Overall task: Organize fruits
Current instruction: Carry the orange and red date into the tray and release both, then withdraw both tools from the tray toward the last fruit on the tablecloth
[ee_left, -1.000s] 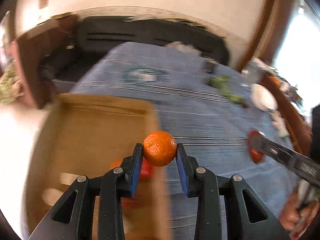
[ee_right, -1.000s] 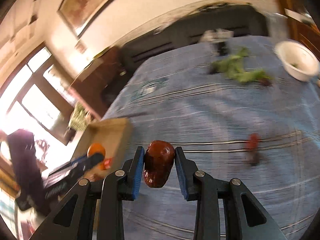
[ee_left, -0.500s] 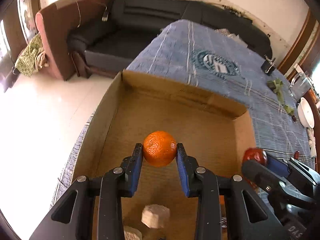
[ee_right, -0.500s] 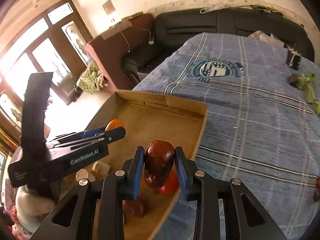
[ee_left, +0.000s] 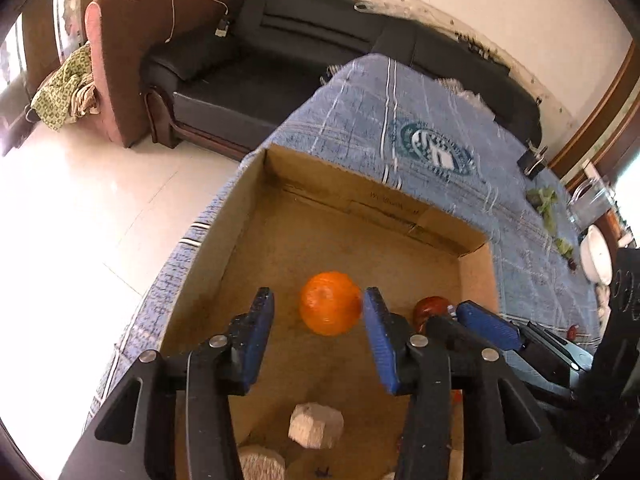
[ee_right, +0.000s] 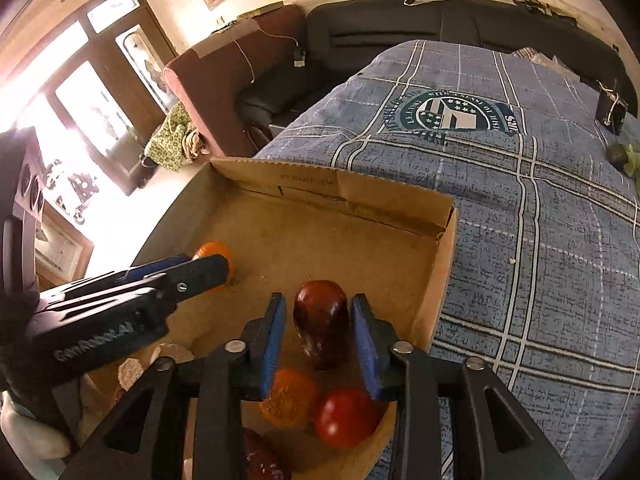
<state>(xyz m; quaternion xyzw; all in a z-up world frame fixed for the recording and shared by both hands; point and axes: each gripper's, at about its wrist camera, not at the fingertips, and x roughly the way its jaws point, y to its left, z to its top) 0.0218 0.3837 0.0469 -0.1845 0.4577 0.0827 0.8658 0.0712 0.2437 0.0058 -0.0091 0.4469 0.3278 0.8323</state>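
On the blue plaid cloth (ee_right: 540, 240), the cardboard box (ee_left: 360, 200) holds an orange (ee_left: 330, 308), a dark red fruit (ee_right: 320, 316), a tomato (ee_right: 346, 416) and pale lumps (ee_left: 316, 426). Both the left gripper (ee_left: 318, 320) and the right gripper (ee_right: 318, 324) are spread, each fruit loose between its fingers.

A brown cardboard box (ee_left: 256, 208) sits on a table with a blue checked cloth (ee_left: 420, 120), at the table's near left corner. A black leather sofa (ee_left: 280, 80) stands behind the table.

In the box, a round orange fruit (ee_left: 330, 308) lies between the spread fingers of the left gripper (ee_left: 317, 300). To its right, a dark red long fruit (ee_right: 320, 316) sits between the fingers of the right gripper (ee_right: 318, 304). Just in front of it lie a small orange fruit (ee_right: 290, 396) and a round red fruit (ee_right: 346, 416), side by side. 2 pale lumps (ee_left: 315, 426) lie near the front, on the left.

A white bowl (ee_left: 598, 256) and green leaves (ee_left: 544, 200) lie far right on the cloth.
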